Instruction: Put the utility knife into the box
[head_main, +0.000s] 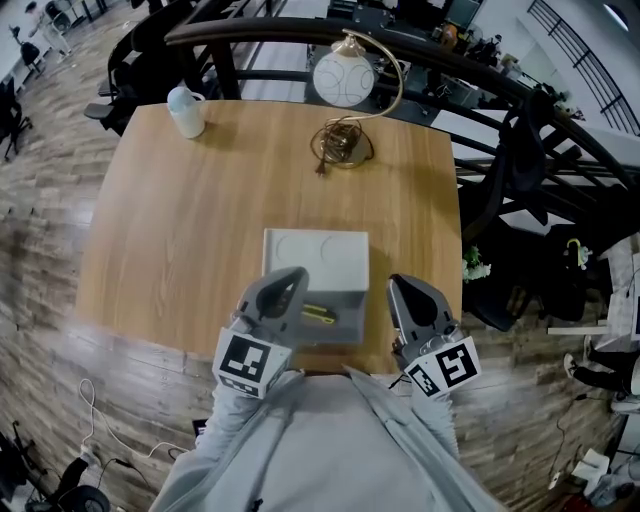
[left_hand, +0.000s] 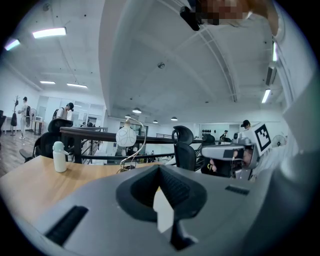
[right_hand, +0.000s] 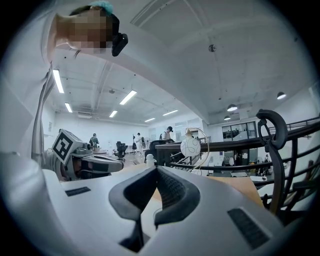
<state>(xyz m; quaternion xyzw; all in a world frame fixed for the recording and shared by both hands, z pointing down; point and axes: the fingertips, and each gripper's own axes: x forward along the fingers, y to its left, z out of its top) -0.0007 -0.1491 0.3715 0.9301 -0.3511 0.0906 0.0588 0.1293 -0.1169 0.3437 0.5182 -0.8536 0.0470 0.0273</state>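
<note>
Utility knife (head_main: 318, 314): yellow, laid inside the grey box (head_main: 348, 322), which is set at the near edge of the worktop (head_main: 190, 230), its white lid (head_main: 316, 258) lying open behind it. Left gripper (head_main: 287, 287): held over the box's left side, jaws closed together, nothing clasped. Right gripper (head_main: 408, 297): held just right of the box, jaws likewise together, empty. Globe lamp (head_main: 343, 78) and white bottle (head_main: 186, 110): stood at the far edge.

A large open-plan office: long strip lights (left_hand: 49, 33) line a high white ceiling, black swivel chairs (left_hand: 184, 145) with headrests stand about, and people (right_hand: 168, 133) stand far back in the bright room. A wooden table (head_main: 200, 210) with a globe lamp (head_main: 343, 78) sits on plank flooring (head_main: 40, 230) beside a curved black railing (head_main: 280, 27), with cables (head_main: 88, 410) trailing on the floor
</note>
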